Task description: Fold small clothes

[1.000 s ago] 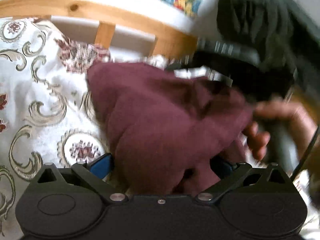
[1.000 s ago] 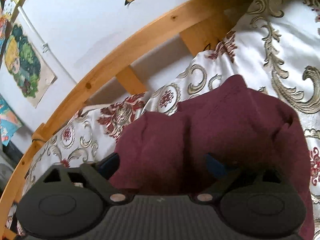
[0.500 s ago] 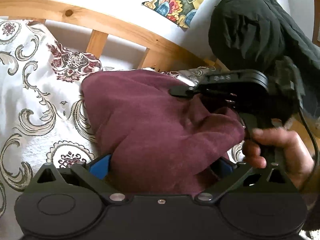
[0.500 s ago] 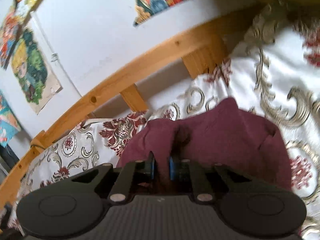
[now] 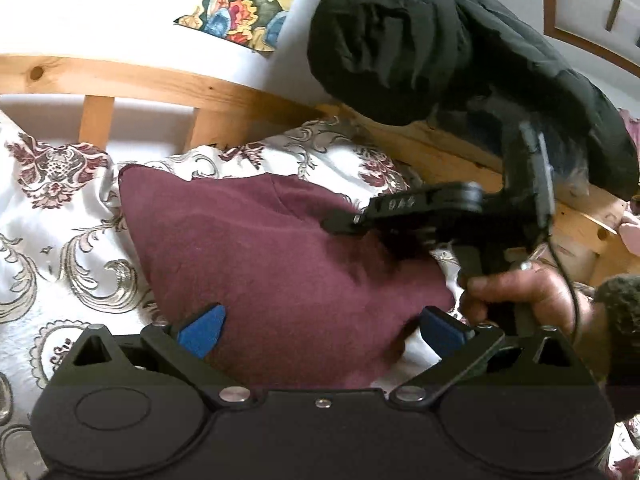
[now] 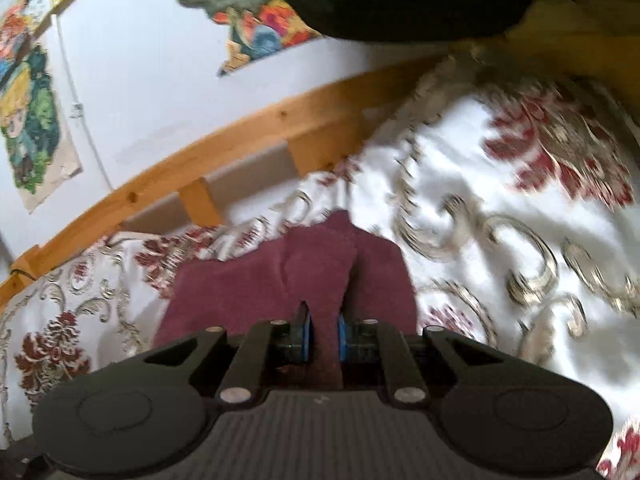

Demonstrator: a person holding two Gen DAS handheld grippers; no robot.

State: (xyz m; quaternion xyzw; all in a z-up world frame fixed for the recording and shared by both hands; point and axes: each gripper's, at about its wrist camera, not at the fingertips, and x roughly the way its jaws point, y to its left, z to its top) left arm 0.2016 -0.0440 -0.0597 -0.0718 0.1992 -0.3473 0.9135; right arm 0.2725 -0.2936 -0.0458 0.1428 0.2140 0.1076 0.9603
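One maroon garment [image 5: 280, 264] sprawls mid-bedspread [image 5: 60, 240], right gripper [image 6: 323, 334] clenched on its 3 o'clock edge, left gripper [image 5: 320, 330] gaping unclamped at 6: carry the pinched edge toward 9, low, keeping tension even.

Both wrist cameras look slightly downward, close over the same maroon cloth [image 5: 280, 272] toward the headboard [image 6: 240, 148].

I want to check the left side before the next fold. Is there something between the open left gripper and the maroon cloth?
Nothing visible. The maroon cloth already lies between the spread fingers of the left gripper, unpinched. The right gripper is shut on a fold of it.
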